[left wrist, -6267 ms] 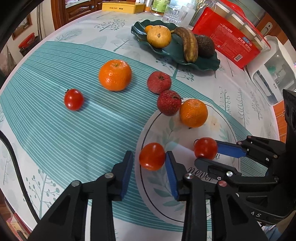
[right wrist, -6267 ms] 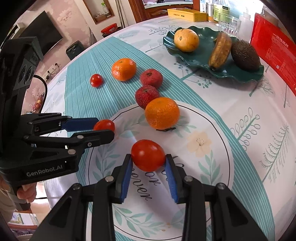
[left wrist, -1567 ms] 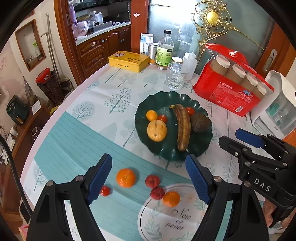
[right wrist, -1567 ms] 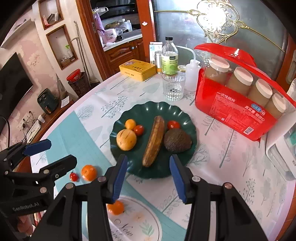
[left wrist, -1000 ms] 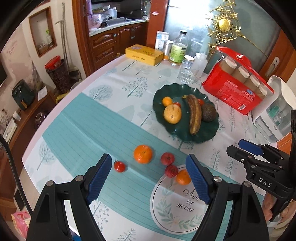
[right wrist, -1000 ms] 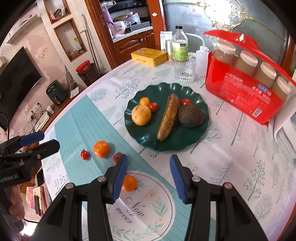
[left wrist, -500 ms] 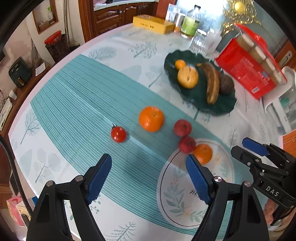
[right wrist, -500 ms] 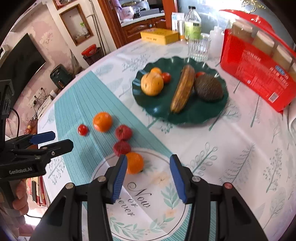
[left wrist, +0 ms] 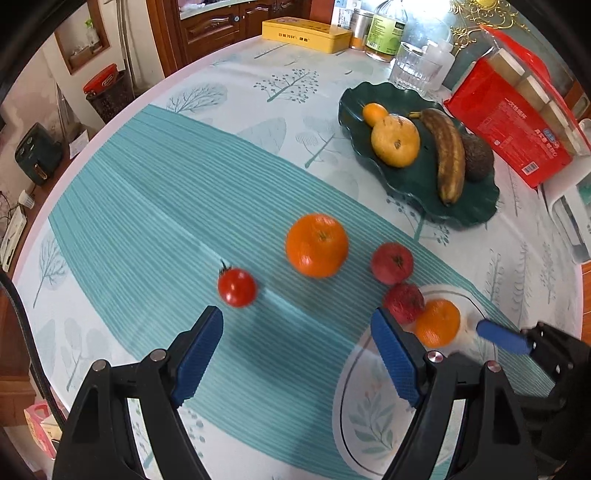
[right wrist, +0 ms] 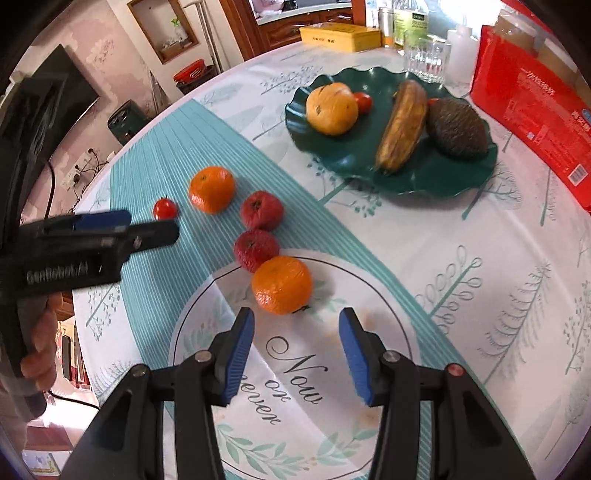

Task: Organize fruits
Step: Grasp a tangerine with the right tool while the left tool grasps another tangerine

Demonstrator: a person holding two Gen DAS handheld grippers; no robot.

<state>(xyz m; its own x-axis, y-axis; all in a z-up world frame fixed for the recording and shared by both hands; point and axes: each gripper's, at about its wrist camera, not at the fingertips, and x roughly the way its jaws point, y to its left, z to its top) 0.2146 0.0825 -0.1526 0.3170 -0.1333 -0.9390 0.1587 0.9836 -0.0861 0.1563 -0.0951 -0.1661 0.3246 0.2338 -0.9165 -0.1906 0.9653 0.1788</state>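
Note:
On the patterned tablecloth lie a cherry tomato (left wrist: 236, 287), a large orange (left wrist: 317, 244), two red lychee-like fruits (left wrist: 392, 263) (left wrist: 403, 302) and a smaller orange (left wrist: 438, 322). My left gripper (left wrist: 297, 350) hangs open above the cloth, just short of the tomato, with nothing between its blue pads. My right gripper (right wrist: 296, 356) is open too, just short of the smaller orange (right wrist: 282, 284). The dark green plate (right wrist: 436, 177) holds a yellow fruit (right wrist: 332, 108), a banana (right wrist: 402, 124), an avocado (right wrist: 456, 126) and cherry tomatoes (right wrist: 362, 101).
A red pack of paper cups (left wrist: 517, 122), a drinking glass (left wrist: 417, 70), bottles and a yellow tin (left wrist: 306, 34) stand beyond the plate. A white appliance (left wrist: 574, 218) sits at the right edge. The round table's edge (left wrist: 110, 122) curves along the left.
Both grippers have sunk toward the table and tilted further down; the loose fruits look much larger and nearer. Neither pair of jaws has changed its width.

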